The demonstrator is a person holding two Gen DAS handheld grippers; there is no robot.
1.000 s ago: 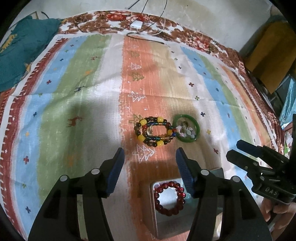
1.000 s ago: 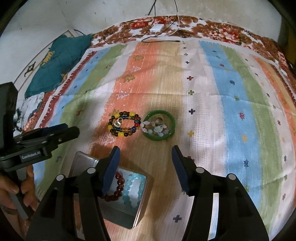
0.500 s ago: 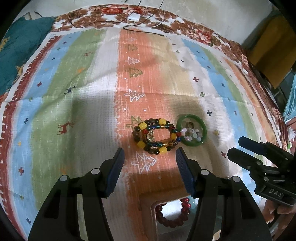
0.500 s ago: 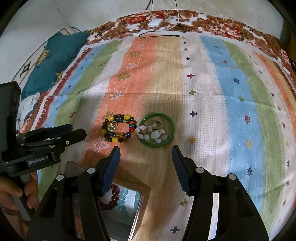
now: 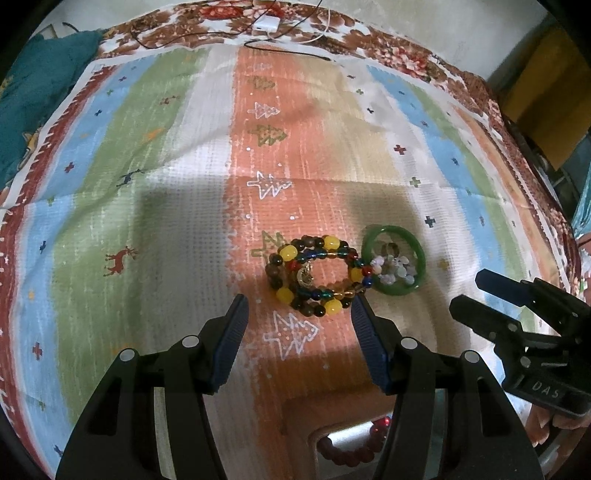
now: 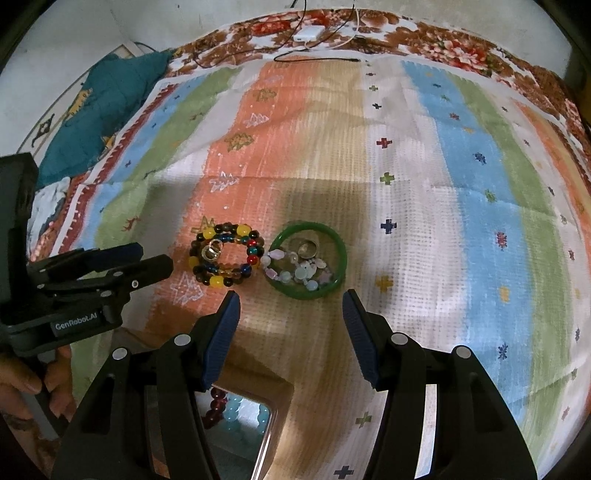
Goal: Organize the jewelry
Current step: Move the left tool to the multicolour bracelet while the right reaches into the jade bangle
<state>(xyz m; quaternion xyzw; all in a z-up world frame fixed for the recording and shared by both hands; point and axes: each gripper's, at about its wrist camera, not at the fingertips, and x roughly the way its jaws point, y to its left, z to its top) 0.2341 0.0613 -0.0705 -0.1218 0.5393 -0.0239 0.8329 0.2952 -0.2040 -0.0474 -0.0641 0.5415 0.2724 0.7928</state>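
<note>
A pile of multicoloured bead bracelets [image 5: 314, 275] [image 6: 225, 254] with yellow beads and a small gold piece lies on the striped cloth. Beside it a green bangle [image 5: 393, 260] [image 6: 308, 260] rings pale beads and a metal ring. My left gripper [image 5: 299, 310] is open and empty, just short of the bead pile. My right gripper [image 6: 290, 308] is open and empty, just short of the bangle. A metal tin [image 6: 240, 424] [image 5: 351, 446] below the grippers holds a dark red bracelet [image 5: 347, 450] and a pale blue one [image 6: 236, 410].
The striped cloth [image 5: 166, 221] covers a floral bedspread. A white charger with cables [image 5: 266, 24] lies at the far edge. A teal cloth [image 6: 107, 99] sits at the far left. Each gripper shows in the other's view [image 5: 517, 321] [image 6: 92, 280].
Both grippers have moved forward toward the jewelry. The tin has slid lower in both views and is now mostly hidden under the fingers. Both stay open.
</note>
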